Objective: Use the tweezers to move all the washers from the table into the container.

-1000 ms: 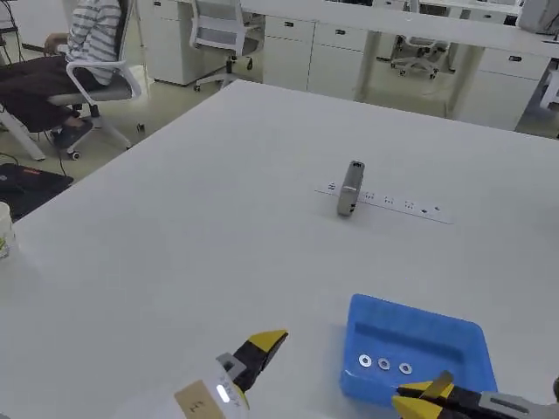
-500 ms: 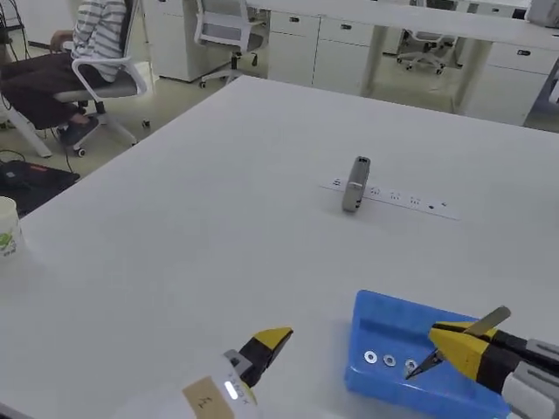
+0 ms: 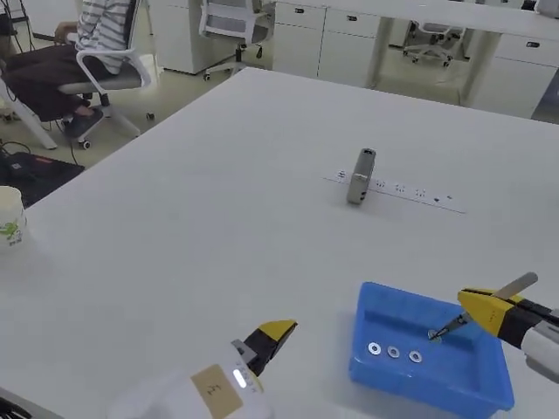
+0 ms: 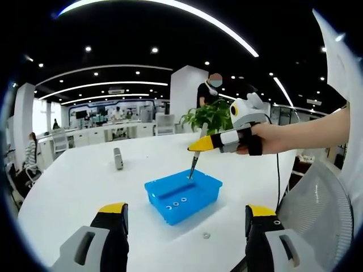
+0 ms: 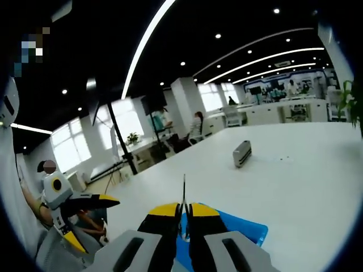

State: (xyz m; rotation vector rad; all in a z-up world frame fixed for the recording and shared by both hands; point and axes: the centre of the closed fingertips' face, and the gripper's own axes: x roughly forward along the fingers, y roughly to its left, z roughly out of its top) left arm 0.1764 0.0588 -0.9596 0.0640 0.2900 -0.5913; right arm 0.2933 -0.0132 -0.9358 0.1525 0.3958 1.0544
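Note:
A blue container [image 3: 476,380] sits at the near right of the white table with three washers [image 3: 393,352] in a row inside. My right gripper [image 3: 476,304] hovers over its right side, shut on metal tweezers [image 3: 447,327] whose tips point down into the container. In the right gripper view the tweezers [image 5: 183,195] stick out between the shut jaws. My left gripper [image 3: 278,332] rests left of the container, open and holding nothing [image 4: 187,212]. One loose washer [image 4: 206,234] lies on the table just in front of the container [image 4: 195,186].
A grey device [image 3: 361,175] stands on a strip of sockets in the table's middle. A paper cup [image 3: 9,216] is at the left edge. A seated person [image 3: 96,26] and office chairs are beyond the far left corner.
My right gripper has risen from the container's front edge and moved right and away, bringing the tweezers' tips over the container. The left gripper has barely moved; the camera shifted.

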